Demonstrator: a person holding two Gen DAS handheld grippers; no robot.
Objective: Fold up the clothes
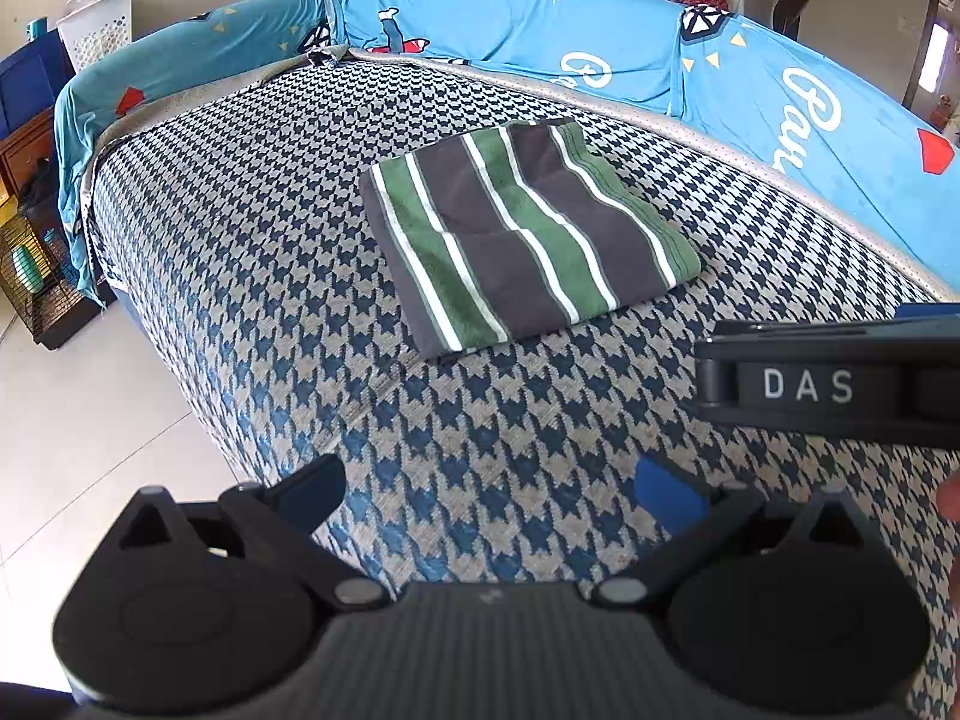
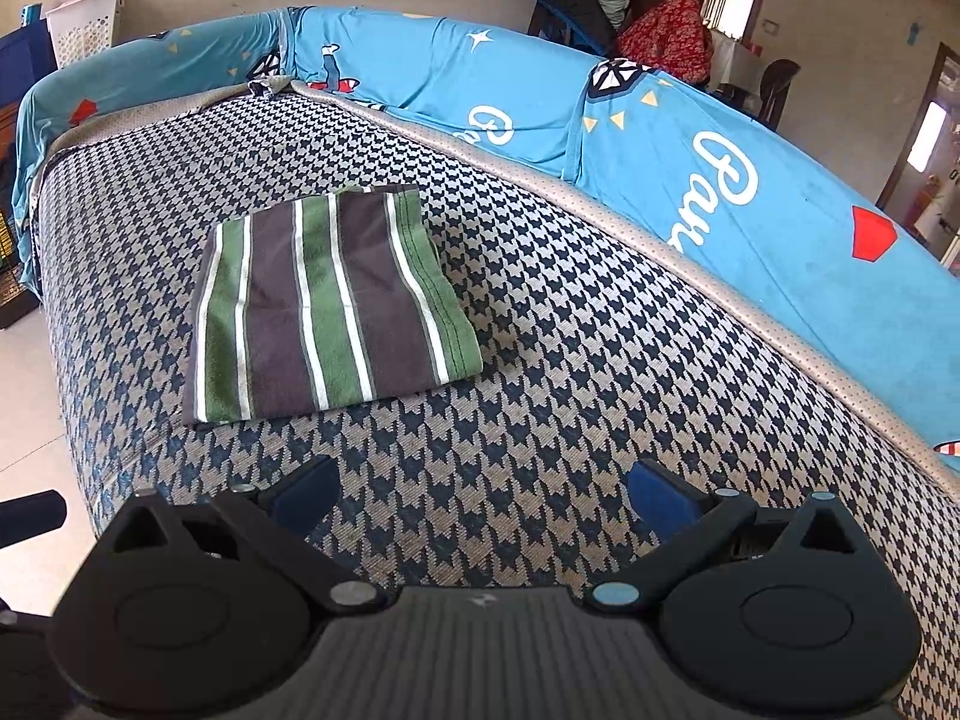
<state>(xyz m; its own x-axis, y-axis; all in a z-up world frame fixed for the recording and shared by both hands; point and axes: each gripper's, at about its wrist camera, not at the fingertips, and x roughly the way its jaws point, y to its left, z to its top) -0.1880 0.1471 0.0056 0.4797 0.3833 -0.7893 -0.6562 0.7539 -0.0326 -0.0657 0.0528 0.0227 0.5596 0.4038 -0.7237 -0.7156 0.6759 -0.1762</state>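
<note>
A green, grey and white striped garment (image 1: pixel 528 234) lies folded into a flat rectangle on the houndstooth mattress (image 1: pixel 240 240). It also shows in the right wrist view (image 2: pixel 327 306). My left gripper (image 1: pixel 489 495) is open and empty, held above the mattress well short of the garment. My right gripper (image 2: pixel 483 495) is open and empty too, above the mattress near its front edge, to the right of the garment. The right gripper's body marked DAS (image 1: pixel 828 384) shows at the right edge of the left wrist view.
A bright blue printed sheet (image 1: pixel 600 42) covers the raised rail around the mattress's far and right sides. A white laundry basket (image 1: pixel 99 30) and wire cage (image 1: pixel 36 282) stand left on the tiled floor (image 1: pixel 72 420). Clothes pile (image 2: pixel 660 30) behind.
</note>
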